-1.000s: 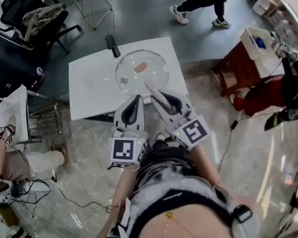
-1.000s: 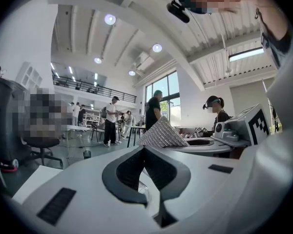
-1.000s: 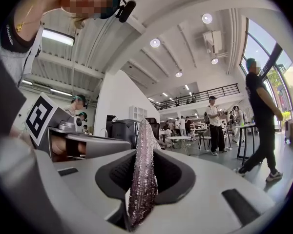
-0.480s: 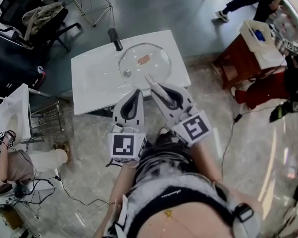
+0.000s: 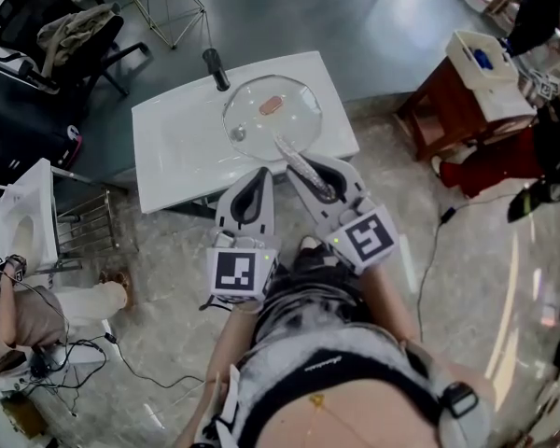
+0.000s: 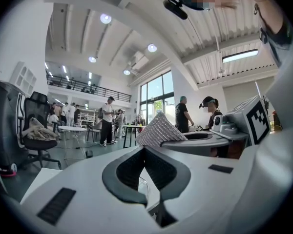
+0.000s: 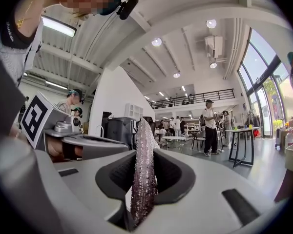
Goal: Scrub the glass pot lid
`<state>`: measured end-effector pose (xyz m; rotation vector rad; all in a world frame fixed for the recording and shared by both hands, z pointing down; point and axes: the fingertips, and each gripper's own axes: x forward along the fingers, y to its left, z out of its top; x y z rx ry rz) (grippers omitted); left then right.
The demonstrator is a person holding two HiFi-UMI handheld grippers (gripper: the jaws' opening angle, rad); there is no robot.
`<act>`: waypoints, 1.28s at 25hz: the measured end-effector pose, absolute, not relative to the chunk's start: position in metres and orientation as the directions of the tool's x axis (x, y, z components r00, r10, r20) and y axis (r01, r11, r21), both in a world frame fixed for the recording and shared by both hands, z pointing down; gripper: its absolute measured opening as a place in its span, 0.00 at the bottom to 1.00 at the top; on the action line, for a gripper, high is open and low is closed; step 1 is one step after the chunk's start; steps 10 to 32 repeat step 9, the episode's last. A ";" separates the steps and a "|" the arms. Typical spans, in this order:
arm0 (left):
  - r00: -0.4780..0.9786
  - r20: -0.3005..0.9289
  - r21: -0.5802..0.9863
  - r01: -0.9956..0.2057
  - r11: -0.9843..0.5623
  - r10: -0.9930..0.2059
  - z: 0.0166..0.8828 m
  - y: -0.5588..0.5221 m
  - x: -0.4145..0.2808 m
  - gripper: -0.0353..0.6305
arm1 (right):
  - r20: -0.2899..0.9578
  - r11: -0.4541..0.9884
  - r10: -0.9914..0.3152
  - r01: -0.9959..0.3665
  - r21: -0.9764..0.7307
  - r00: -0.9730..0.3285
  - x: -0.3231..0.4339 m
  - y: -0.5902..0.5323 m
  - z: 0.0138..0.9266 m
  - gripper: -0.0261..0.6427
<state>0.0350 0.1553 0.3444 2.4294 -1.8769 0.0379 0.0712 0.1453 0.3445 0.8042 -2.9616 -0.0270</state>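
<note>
**Glass pot lid lay flat on the white table, both grippers short of it**

The glass pot lid (image 5: 271, 110) was round and clear. It rested on the far right part of the white table (image 5: 168, 147), with a small knob near its left rim and a pinkish smear near its middle.

Nearest the person, the two grippers were held level and side by side over the marble-patterned floor, pointing at the table's near edge. The left gripper (image 5: 255, 183) had its dark ribbed pads pressed together with nothing between them. The right gripper (image 5: 303, 171) was clamped on a silvery mesh scrub pad (image 7: 144, 174). The pad was thin and glittering and stood on edge, and its tip reached over the near edge towards the lid's rim; whether it touched the glass could not be made out.

The left half of the table was bare. A black cylindrical piece (image 5: 215, 68) stood at the far edge, just beside the lid. A reddish side table (image 5: 439, 119) stood well apart on the right and a wire rack (image 5: 84, 227) on the left. Grey floor lay open beyond.
</note>
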 end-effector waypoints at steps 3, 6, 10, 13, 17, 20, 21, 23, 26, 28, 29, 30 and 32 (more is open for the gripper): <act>0.255 0.061 0.042 -0.967 -0.253 -0.965 0.343 0.157 0.034 0.04 | 0.069 0.862 -0.506 -0.504 0.043 -0.860 0.071 0.148 0.344 0.16; 0.256 0.062 0.044 -0.966 -0.253 -0.965 0.344 0.161 0.034 0.04 | 0.066 0.863 -0.505 -0.503 0.046 -0.860 0.071 0.153 0.344 0.16; 0.260 0.066 0.046 -0.965 -0.257 -0.963 0.347 0.165 0.035 0.04 | 0.071 0.863 -0.505 -0.503 0.046 -0.860 0.072 0.158 0.347 0.16; 0.260 0.066 0.046 -0.965 -0.257 -0.963 0.347 0.165 0.035 0.04 | 0.071 0.863 -0.505 -0.503 0.046 -0.860 0.072 0.158 0.347 0.16; 0.260 0.066 0.046 -0.965 -0.257 -0.963 0.347 0.165 0.035 0.04 | 0.071 0.863 -0.505 -0.503 0.046 -0.860 0.072 0.158 0.347 0.16; 0.260 0.066 0.046 -0.965 -0.257 -0.963 0.347 0.165 0.035 0.04 | 0.071 0.863 -0.505 -0.503 0.046 -0.860 0.072 0.158 0.347 0.16; 0.260 0.066 0.046 -0.965 -0.257 -0.963 0.347 0.165 0.035 0.04 | 0.071 0.863 -0.505 -0.503 0.046 -0.860 0.072 0.158 0.347 0.16; 0.260 0.066 0.046 -0.965 -0.257 -0.963 0.347 0.165 0.035 0.04 | 0.071 0.863 -0.505 -0.503 0.046 -0.860 0.072 0.158 0.347 0.16; 0.260 0.066 0.046 -0.965 -0.257 -0.963 0.347 0.165 0.035 0.04 | 0.071 0.863 -0.505 -0.503 0.046 -0.860 0.072 0.158 0.347 0.16; 0.260 0.066 0.046 -0.965 -0.257 -0.963 0.347 0.165 0.035 0.04 | 0.071 0.863 -0.505 -0.503 0.046 -0.860 0.072 0.158 0.347 0.16; 0.260 0.066 0.046 -0.965 -0.257 -0.963 0.347 0.165 0.035 0.04 | 0.071 0.863 -0.505 -0.503 0.046 -0.860 0.072 0.158 0.347 0.16; 0.260 0.066 0.046 -0.965 -0.257 -0.963 0.347 0.165 0.035 0.04 | 0.071 0.863 -0.505 -0.503 0.046 -0.860 0.072 0.158 0.347 0.16; 0.260 0.066 0.046 -0.965 -0.257 -0.963 0.347 0.165 0.035 0.04 | 0.071 0.863 -0.505 -0.503 0.046 -0.860 0.072 0.158 0.347 0.16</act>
